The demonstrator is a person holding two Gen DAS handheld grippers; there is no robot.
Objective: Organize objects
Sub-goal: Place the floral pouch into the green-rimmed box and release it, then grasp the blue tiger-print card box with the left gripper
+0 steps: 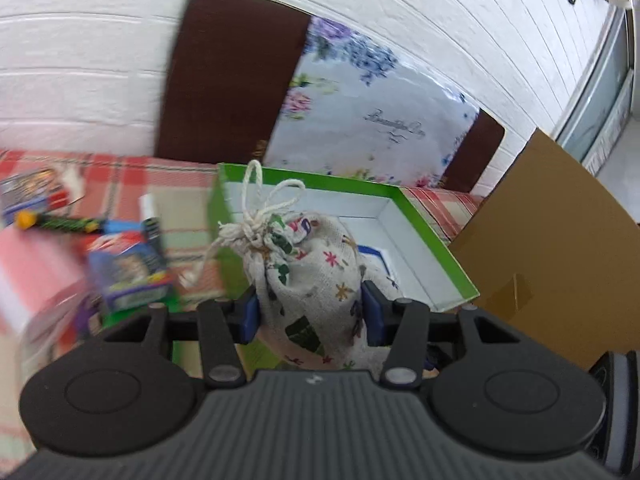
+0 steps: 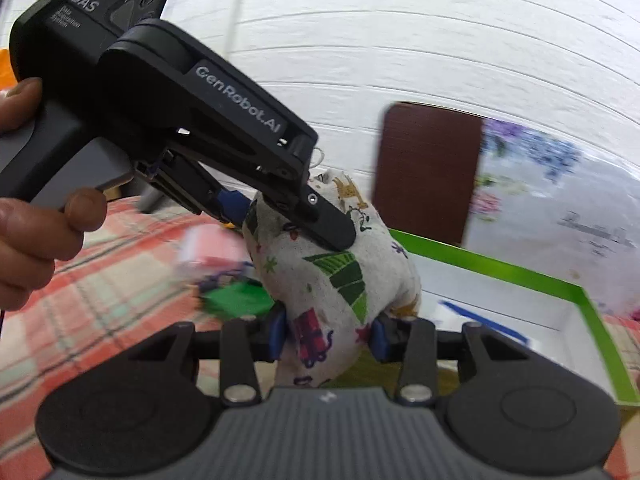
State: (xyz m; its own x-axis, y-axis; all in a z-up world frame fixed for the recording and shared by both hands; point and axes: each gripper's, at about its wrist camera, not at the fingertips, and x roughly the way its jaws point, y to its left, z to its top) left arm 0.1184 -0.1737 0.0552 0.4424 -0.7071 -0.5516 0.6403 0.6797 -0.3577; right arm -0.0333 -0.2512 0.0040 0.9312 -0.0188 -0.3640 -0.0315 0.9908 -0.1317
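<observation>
Cloth pouch [image 1: 308,276] upright, tied neck up; left gripper [image 1: 311,314] and right gripper [image 2: 329,334] fingers clamped on it.

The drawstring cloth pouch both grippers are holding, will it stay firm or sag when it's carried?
The printed cloth pouch probably sags: its fabric bulges around the left gripper and the right gripper. It looks filled, so likely lumpy rather than stiff. Its knotted drawstring may dangle and snag.

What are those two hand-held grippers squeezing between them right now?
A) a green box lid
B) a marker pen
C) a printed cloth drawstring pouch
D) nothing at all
C: the left hand-held gripper and the right hand-held gripper each clamp the printed cloth pouch between blue pads, beside the green box.
</observation>
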